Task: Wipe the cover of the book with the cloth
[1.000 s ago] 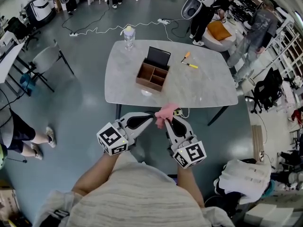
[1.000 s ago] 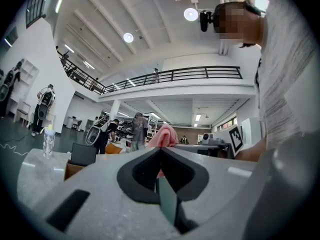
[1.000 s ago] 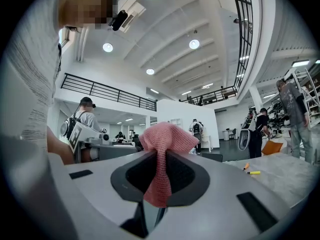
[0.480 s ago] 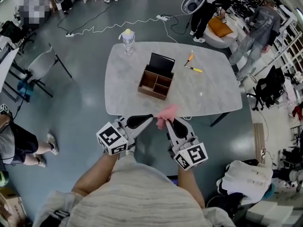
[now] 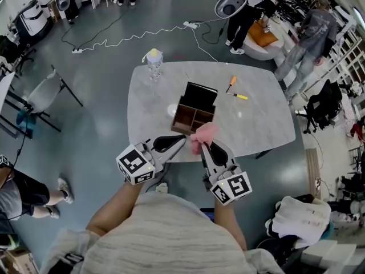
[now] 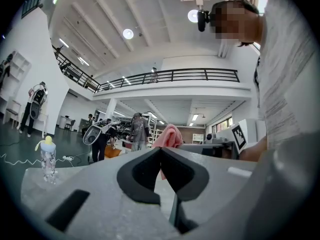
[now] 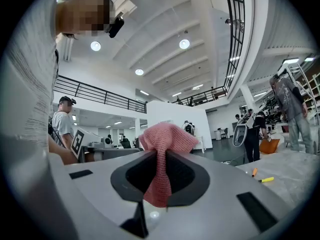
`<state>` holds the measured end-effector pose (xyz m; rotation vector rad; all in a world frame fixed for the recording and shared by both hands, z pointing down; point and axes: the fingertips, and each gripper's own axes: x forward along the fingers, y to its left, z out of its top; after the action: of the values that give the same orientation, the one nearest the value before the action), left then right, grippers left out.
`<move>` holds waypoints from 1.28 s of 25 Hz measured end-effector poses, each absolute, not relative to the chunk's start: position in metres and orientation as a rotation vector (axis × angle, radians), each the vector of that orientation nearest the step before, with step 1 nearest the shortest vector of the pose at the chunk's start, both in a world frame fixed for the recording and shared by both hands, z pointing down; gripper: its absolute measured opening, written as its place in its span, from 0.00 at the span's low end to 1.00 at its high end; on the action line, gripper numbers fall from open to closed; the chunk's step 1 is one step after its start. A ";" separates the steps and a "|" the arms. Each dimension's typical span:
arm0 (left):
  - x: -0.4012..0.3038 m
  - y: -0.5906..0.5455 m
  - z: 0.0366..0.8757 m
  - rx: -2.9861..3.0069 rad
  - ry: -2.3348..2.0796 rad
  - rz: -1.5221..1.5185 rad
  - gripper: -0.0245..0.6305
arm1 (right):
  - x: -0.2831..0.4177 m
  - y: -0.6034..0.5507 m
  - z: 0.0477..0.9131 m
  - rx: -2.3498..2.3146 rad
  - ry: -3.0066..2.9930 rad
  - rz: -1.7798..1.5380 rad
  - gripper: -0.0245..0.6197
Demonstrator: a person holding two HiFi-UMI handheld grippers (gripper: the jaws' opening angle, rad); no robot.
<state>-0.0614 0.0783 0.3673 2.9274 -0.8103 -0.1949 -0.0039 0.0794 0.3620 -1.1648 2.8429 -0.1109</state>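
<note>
Clamping one pink cloth (image 5: 203,135), the right gripper (image 5: 203,148) flanks the closed, empty left gripper (image 5: 182,142) near one table (image 5: 262,119).

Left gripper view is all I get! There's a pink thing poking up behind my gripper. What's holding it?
Observer: The right gripper has it. It's a pink cloth, pinched between its jaws.
Operator: Where's the book I have to wipe?
Observer: The book is dark and stands at the back of a wooden box in the middle of the table.
Operator: Anything else over on the right?
Observer: An orange-handled tool and a yellow pen lie beyond the box, on the table's right.
</note>
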 end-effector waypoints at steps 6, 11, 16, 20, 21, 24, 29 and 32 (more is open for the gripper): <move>-0.066 0.054 0.368 2.927 -0.752 -0.217 0.06 | -0.009 0.059 0.362 -1.227 2.827 -0.110 0.11; -0.061 0.037 0.374 2.918 -0.717 -0.211 0.06 | -0.001 0.046 0.369 -1.285 2.801 -0.146 0.11; -0.063 0.022 0.375 2.907 -0.724 -0.211 0.06 | -0.003 0.031 0.371 -1.283 2.793 -0.163 0.11; -0.060 0.014 0.371 2.888 -0.742 -0.217 0.06 | -0.002 0.020 0.365 -1.254 2.814 -0.168 0.11; -0.058 0.011 0.370 2.883 -0.748 -0.216 0.06 | -0.001 0.016 0.363 -1.245 2.819 -0.168 0.11; -0.054 -0.001 0.374 2.872 -0.776 -0.210 0.06 | 0.003 0.003 0.365 -1.220 2.835 -0.171 0.11; -0.045 -0.021 0.376 2.867 -0.818 -0.205 0.06 | 0.016 -0.016 0.367 -1.190 2.861 -0.175 0.11; -0.036 -0.033 0.378 2.864 -0.832 -0.188 0.06 | 0.028 -0.029 0.367 -1.183 2.861 -0.176 0.11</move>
<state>-0.0357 -0.0326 0.3778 2.8642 -0.8319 -0.1877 0.0283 -0.0286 0.3667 -1.1833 2.8607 -0.1758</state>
